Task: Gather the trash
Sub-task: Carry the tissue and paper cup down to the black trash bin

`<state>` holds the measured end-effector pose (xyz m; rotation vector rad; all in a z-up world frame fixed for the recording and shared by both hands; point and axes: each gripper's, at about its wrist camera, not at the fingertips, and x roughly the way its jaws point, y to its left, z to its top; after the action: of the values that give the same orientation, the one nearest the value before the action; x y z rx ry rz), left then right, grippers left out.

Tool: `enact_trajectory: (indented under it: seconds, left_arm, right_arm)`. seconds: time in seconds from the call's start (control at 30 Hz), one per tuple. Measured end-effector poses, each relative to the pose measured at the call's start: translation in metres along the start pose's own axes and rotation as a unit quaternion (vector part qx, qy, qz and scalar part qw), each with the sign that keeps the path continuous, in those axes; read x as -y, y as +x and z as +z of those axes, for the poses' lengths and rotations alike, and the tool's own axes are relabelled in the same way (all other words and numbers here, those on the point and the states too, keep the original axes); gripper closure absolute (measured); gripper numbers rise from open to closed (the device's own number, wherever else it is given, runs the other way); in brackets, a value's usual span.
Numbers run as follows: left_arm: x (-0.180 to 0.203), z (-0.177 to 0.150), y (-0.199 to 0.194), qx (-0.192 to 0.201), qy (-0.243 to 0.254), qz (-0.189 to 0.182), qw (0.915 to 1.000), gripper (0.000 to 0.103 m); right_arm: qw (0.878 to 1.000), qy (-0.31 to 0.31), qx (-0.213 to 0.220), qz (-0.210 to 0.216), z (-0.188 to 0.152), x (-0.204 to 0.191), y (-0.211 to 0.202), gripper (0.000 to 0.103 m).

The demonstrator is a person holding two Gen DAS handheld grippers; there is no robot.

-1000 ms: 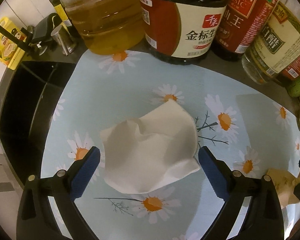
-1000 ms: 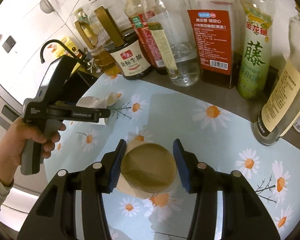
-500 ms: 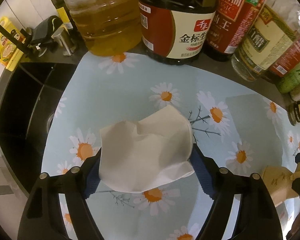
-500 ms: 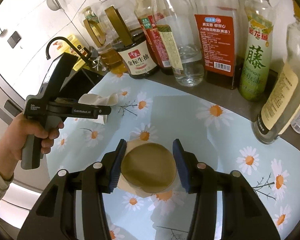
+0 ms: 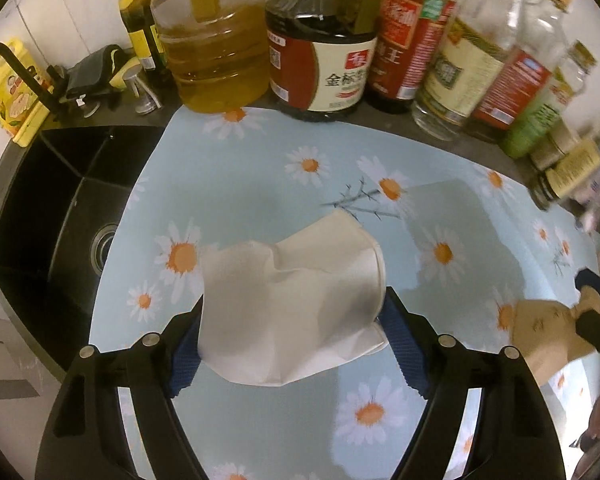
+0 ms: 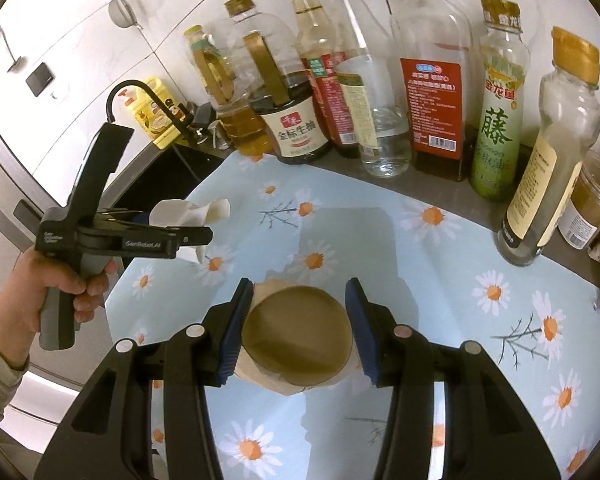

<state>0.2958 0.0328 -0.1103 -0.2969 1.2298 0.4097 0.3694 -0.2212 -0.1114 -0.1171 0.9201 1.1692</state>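
A crumpled white paper cup (image 5: 292, 308) hangs above the daisy-print mat (image 5: 260, 176), pinched between the blue pads of my left gripper (image 5: 294, 344), which is shut on it. From the right wrist view the same white cup (image 6: 188, 216) shows in the left gripper (image 6: 180, 236), held up by a hand (image 6: 60, 284). My right gripper (image 6: 298, 328) is shut on a crushed brown paper cup (image 6: 296, 336), its round mouth facing the camera and lifted off the mat. That brown cup (image 5: 548, 340) also appears at the right edge of the left wrist view.
A row of oil, soy sauce and vinegar bottles (image 6: 436, 80) lines the back of the counter. A black sink (image 5: 52, 216) with a black faucet (image 5: 16, 64) lies left of the mat. A small jar (image 6: 592, 204) stands at the far right.
The left gripper closed on the white cup and lifted it off the mat. The right gripper rose a little with the brown cup still held.
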Motion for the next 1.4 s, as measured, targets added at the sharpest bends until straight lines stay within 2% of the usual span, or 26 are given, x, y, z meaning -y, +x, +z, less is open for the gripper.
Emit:
enact_trajectory:
  seconds: [0.37,0.7,1.13,1.4]
  left_arm:
    - [-0.021,-0.059,-0.040,0.021,0.040,-0.046,0.9979,0.026]
    - [-0.071,-0.121,-0.065,0.029,0.059,-0.080,0.9946,0.026]
    - [-0.120,-0.203,-0.092,0.029,0.077,-0.114,0.9901,0.026]
    - [-0.140,-0.249,-0.097,0.019,0.080,-0.126,0.9886,0.026]
  right_arm:
    - [0.999,0.000,0.002,-0.033,-0.032,-0.067,-0.011,0.055]
    - [0.998,0.010,-0.005,-0.060,-0.074,-0.150,-0.014,0.055]
    - [0.997,0.026,-0.012,-0.066,-0.125,-0.243,-0.008,0.055]
    - [0.997,0.036,-0.024,-0.058,-0.159,-0.281,0.003,0.055]
